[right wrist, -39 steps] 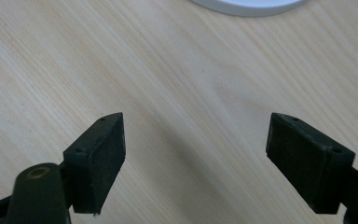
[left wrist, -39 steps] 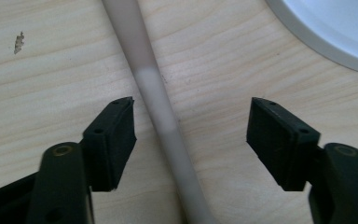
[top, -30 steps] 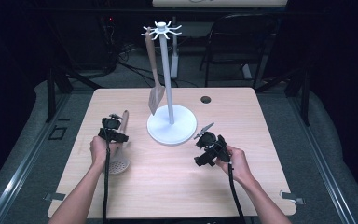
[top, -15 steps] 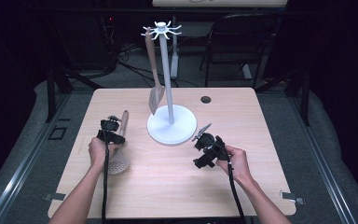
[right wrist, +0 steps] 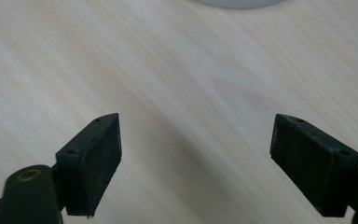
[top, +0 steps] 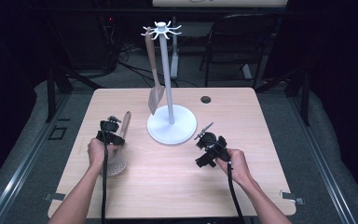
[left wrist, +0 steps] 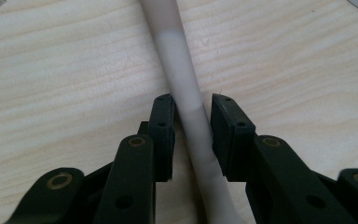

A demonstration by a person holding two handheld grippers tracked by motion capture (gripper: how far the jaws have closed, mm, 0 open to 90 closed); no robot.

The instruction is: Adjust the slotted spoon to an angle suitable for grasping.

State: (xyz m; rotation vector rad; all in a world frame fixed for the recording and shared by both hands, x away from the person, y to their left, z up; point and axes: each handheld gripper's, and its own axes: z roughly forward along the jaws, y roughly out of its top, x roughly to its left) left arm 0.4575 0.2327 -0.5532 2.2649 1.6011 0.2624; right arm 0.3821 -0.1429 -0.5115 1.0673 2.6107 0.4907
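Note:
A slotted spoon [top: 115, 164] with a pale handle [top: 125, 122] lies flat on the left side of the wooden table [top: 177, 186]. My left gripper [top: 113, 130] sits over that handle. In the left gripper view the handle [left wrist: 177, 56] runs between the jaws of the left gripper [left wrist: 193, 109]; they have just been closing and stand a sliver off it, the left pad [left wrist: 165, 126] closest. My right gripper [top: 204, 133] rests low over bare wood at the right of the white stand's base [top: 182, 129]. Its jaws [right wrist: 196, 135] are wide apart and hold nothing.
The white stand's pole [top: 167, 79] rises from the round base to a crown of hooks [top: 161, 30]. A spatula [top: 154, 88] hangs from one hook, its blade just above the base. A dark hole [top: 205, 99] marks the far table. A chair [top: 242, 42] stands behind.
Both hands have stayed where they were. The left jaws have drawn in around the spoon's handle.

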